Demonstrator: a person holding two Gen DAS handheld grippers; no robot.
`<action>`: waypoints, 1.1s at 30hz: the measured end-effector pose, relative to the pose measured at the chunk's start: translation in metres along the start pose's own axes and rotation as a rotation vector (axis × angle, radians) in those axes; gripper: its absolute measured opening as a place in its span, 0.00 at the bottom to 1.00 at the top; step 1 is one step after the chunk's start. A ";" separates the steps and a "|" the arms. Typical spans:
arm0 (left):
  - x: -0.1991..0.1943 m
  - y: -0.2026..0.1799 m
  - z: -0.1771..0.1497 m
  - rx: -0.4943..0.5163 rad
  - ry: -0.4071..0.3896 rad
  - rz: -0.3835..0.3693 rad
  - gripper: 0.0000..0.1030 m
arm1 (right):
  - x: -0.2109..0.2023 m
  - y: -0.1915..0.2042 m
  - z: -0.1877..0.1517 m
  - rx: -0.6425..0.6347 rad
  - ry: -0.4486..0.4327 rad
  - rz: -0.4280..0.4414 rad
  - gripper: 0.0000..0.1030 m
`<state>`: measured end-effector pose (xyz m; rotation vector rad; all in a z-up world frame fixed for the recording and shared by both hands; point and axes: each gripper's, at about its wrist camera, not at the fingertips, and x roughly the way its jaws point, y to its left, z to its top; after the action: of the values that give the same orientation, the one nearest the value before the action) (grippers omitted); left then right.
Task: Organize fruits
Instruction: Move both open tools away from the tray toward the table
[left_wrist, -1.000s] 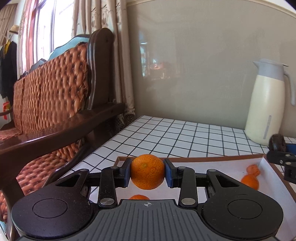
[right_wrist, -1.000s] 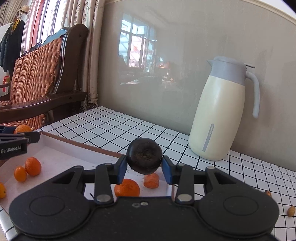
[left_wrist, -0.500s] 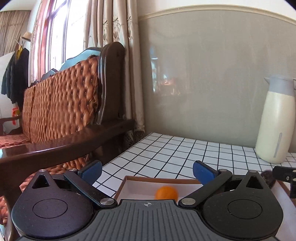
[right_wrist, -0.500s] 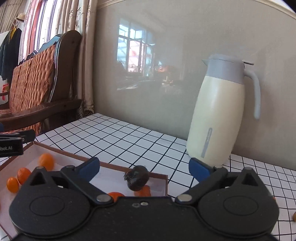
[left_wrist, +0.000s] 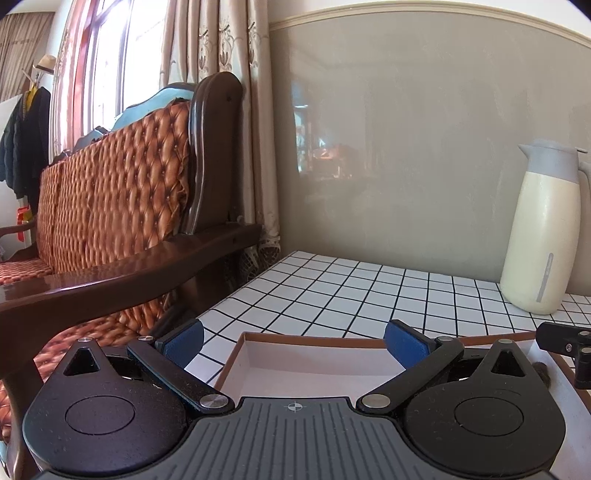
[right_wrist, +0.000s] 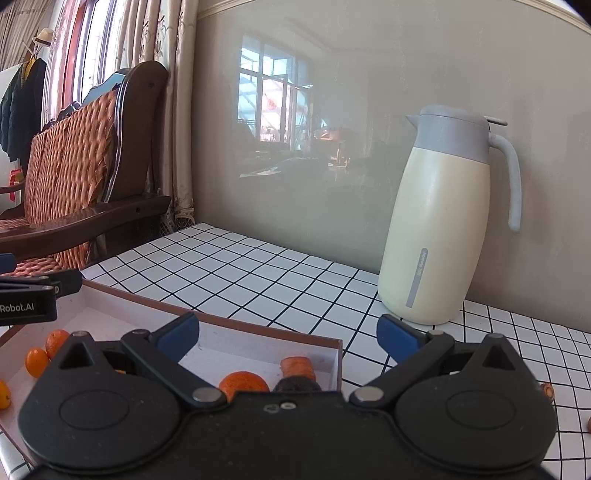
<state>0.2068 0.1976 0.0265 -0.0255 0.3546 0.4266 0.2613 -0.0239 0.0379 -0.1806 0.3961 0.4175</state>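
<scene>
A shallow white box with a brown rim (right_wrist: 258, 328) (left_wrist: 317, 336) lies on the tiled table. My left gripper (left_wrist: 293, 345) hangs open over its far left corner, nothing between the blue pads. My right gripper (right_wrist: 288, 338) stands open over the box's right end. Below it lie an orange mandarin (right_wrist: 243, 383), a dark round fruit (right_wrist: 296, 384) and a carrot-coloured chunk (right_wrist: 297, 366). Several small oranges (right_wrist: 37, 360) rest at the box's left side, near the left gripper's finger (right_wrist: 27, 301). The right gripper's finger (left_wrist: 565, 341) shows at the edge of the left wrist view.
A cream jug with a grey lid (right_wrist: 443, 229) (left_wrist: 543, 236) stands at the back by the wall. A wooden sofa with quilted orange cushions (left_wrist: 110, 206) borders the table's left side. Small bits of fruit (right_wrist: 547, 390) lie on the tiles at far right.
Both grippers opened wide. The mandarin dropped from the left one and the dark fruit from the right one into the box. Both views tilted slightly upward.
</scene>
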 end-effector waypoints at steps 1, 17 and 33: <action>-0.001 -0.001 0.000 0.003 0.000 -0.001 1.00 | -0.001 0.000 0.000 0.000 -0.001 0.000 0.94; -0.037 -0.011 0.002 0.039 -0.035 -0.041 1.00 | -0.036 -0.004 0.001 -0.040 -0.046 -0.030 0.94; -0.082 -0.029 -0.010 0.047 -0.043 -0.080 1.00 | -0.081 -0.019 -0.012 0.010 -0.070 -0.063 0.94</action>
<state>0.1457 0.1372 0.0437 0.0153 0.3199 0.3392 0.1978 -0.0727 0.0619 -0.1674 0.3230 0.3589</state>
